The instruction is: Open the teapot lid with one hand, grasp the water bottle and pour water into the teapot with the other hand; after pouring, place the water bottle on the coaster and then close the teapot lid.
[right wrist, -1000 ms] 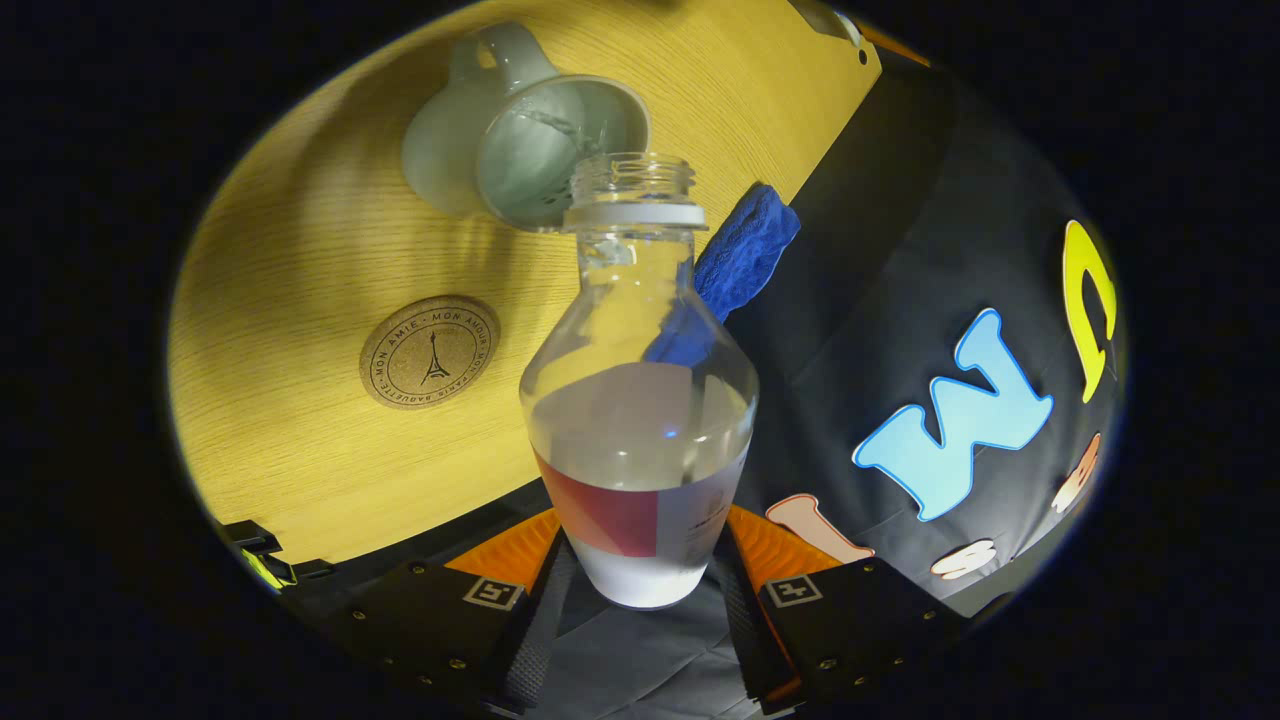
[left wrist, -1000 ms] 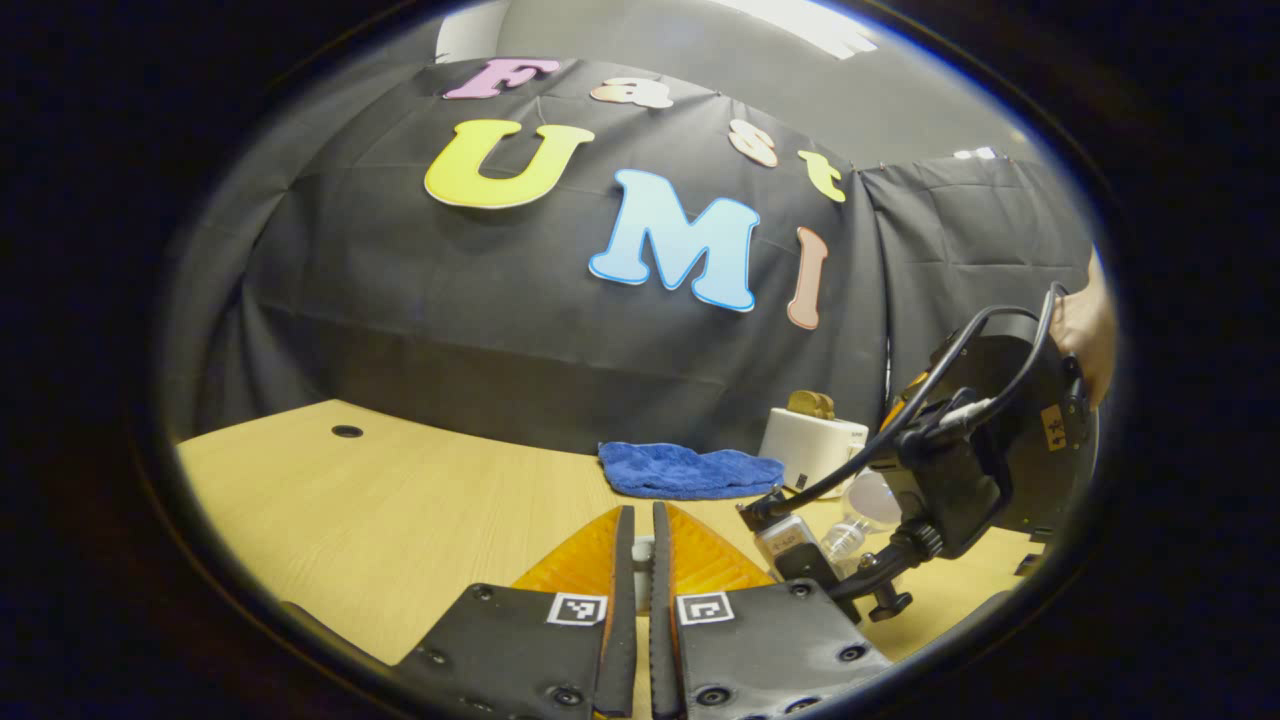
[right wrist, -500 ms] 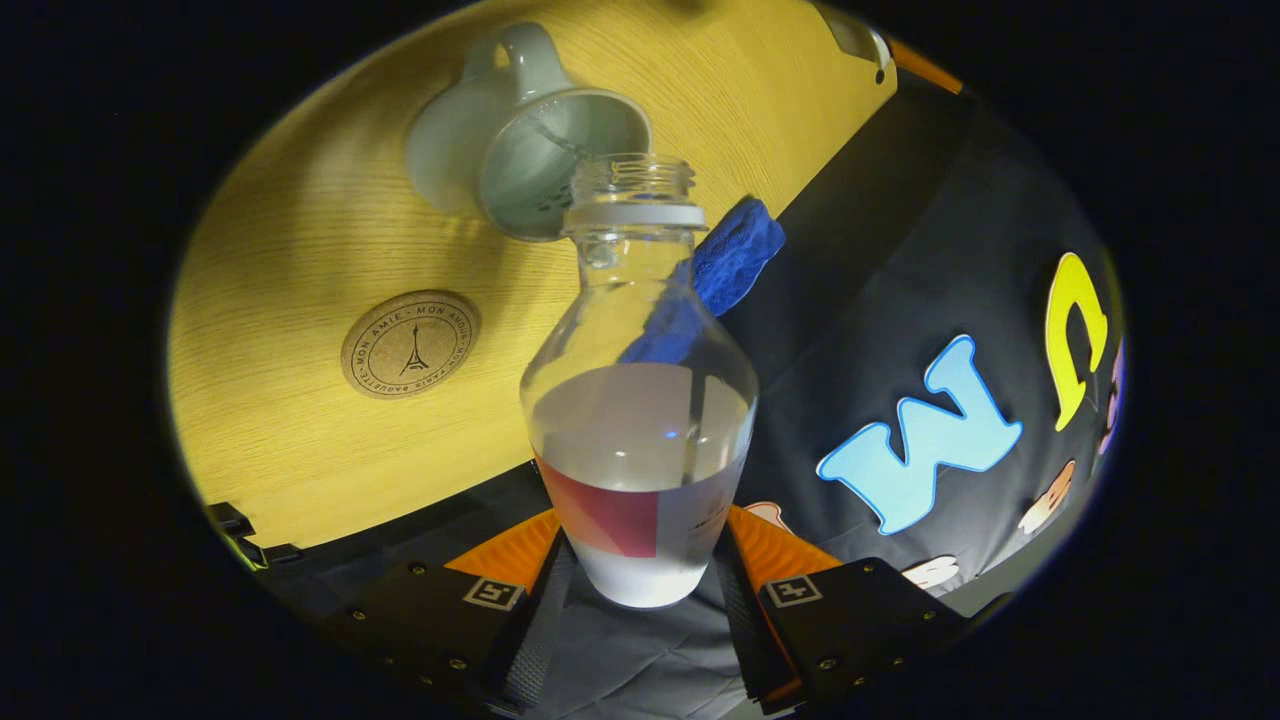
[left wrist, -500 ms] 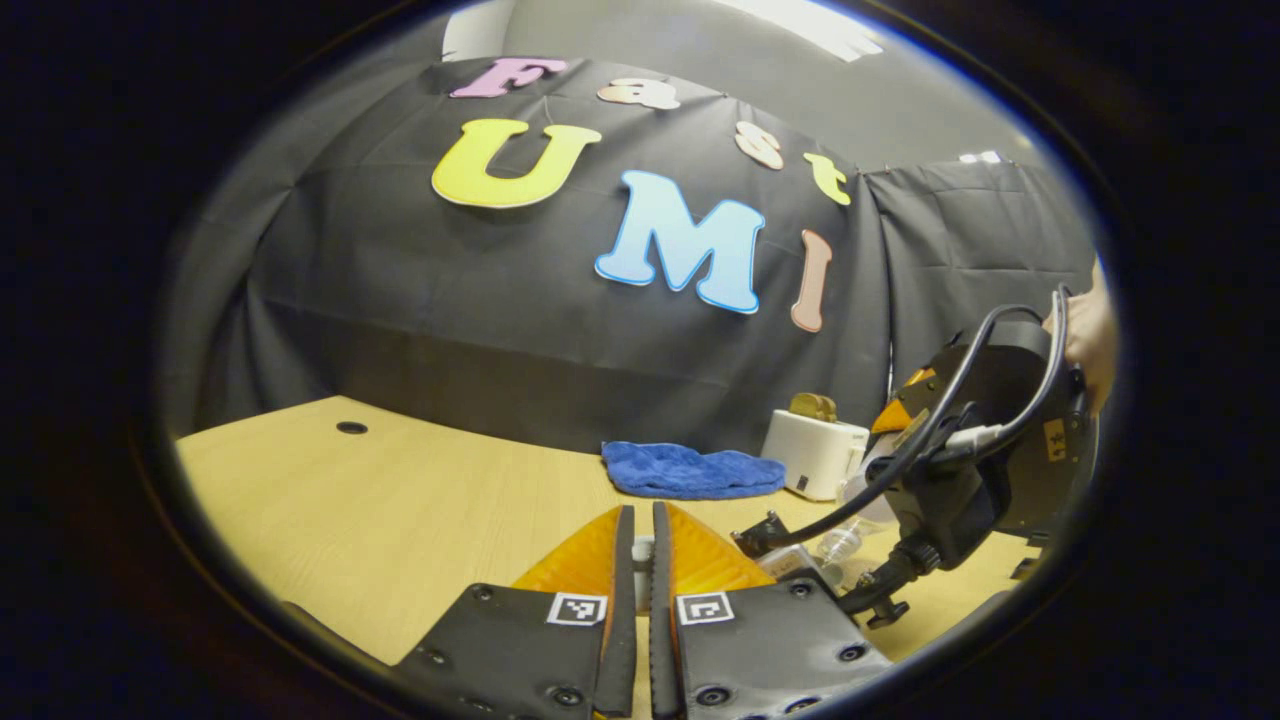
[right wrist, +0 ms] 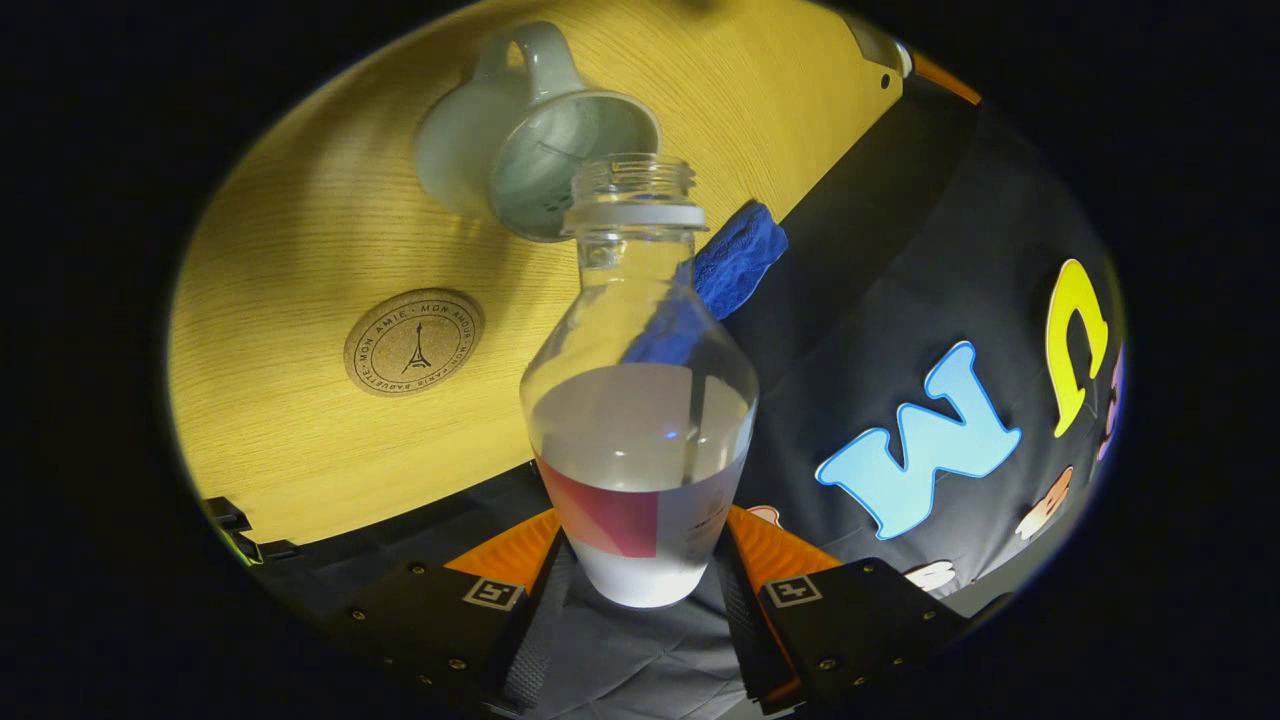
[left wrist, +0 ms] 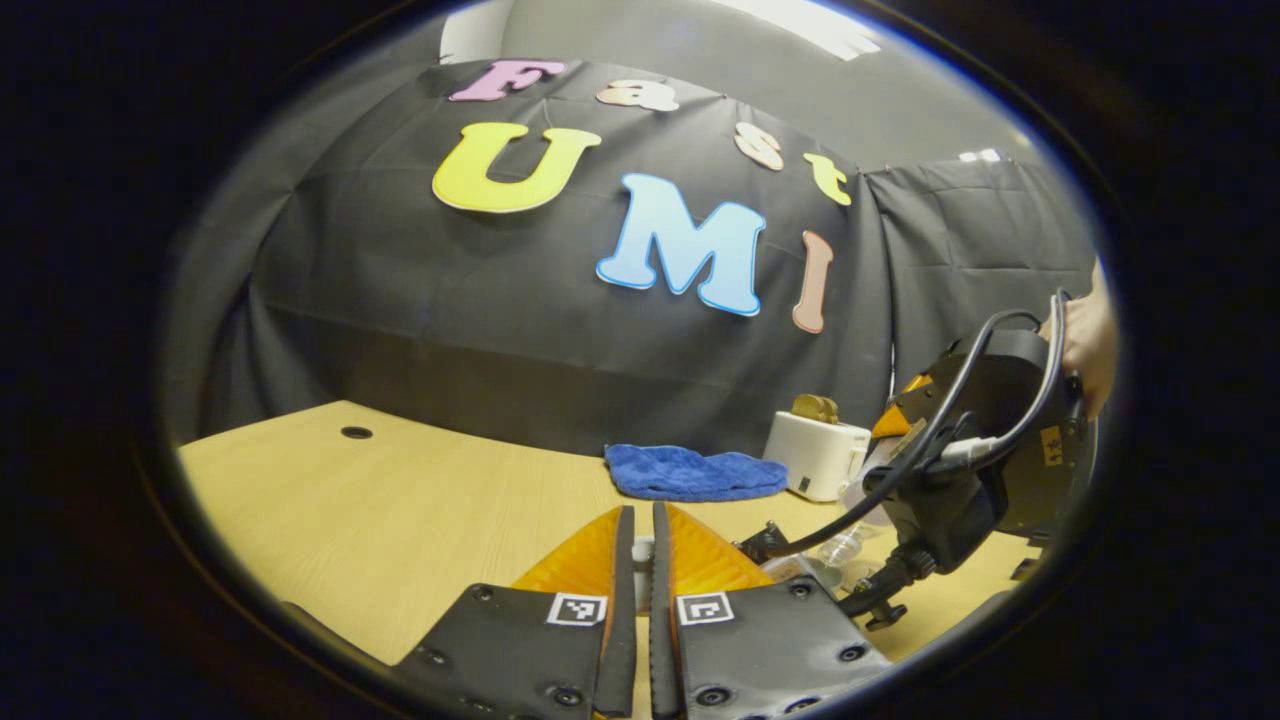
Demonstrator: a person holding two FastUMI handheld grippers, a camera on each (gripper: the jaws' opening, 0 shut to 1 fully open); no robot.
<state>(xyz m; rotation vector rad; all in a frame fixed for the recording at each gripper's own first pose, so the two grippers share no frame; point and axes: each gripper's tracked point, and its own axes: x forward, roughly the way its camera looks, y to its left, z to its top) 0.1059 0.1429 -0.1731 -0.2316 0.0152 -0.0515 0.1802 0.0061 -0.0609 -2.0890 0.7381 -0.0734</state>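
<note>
In the right gripper view, my right gripper (right wrist: 640, 560) is shut on the base of a clear water bottle (right wrist: 640, 400) about half full, uncapped. The bottle is tipped so its mouth sits at the rim of the open pale green teapot (right wrist: 530, 150) on the wooden table (right wrist: 300, 250). A round cork coaster (right wrist: 413, 342) lies beside the teapot. In the left gripper view, my left gripper (left wrist: 640, 520) is closed, a small pale piece of the teapot lid (left wrist: 643, 548) showing between its fingers. The right gripper (left wrist: 960, 470) hangs at the right, the bottle neck (left wrist: 845, 545) pointing down-left.
A blue cloth (left wrist: 695, 472) lies by the back wall, with a white toaster (left wrist: 815, 455) holding toast to its right. A cable hole (left wrist: 354, 433) marks the table's far left. A hand (left wrist: 1085, 340) holds the right gripper. The cloth (right wrist: 735, 255) also shows behind the bottle.
The right gripper and bottle have drifted slightly right and tipped a little further over the teapot. My left gripper has stayed almost still, still closed.
</note>
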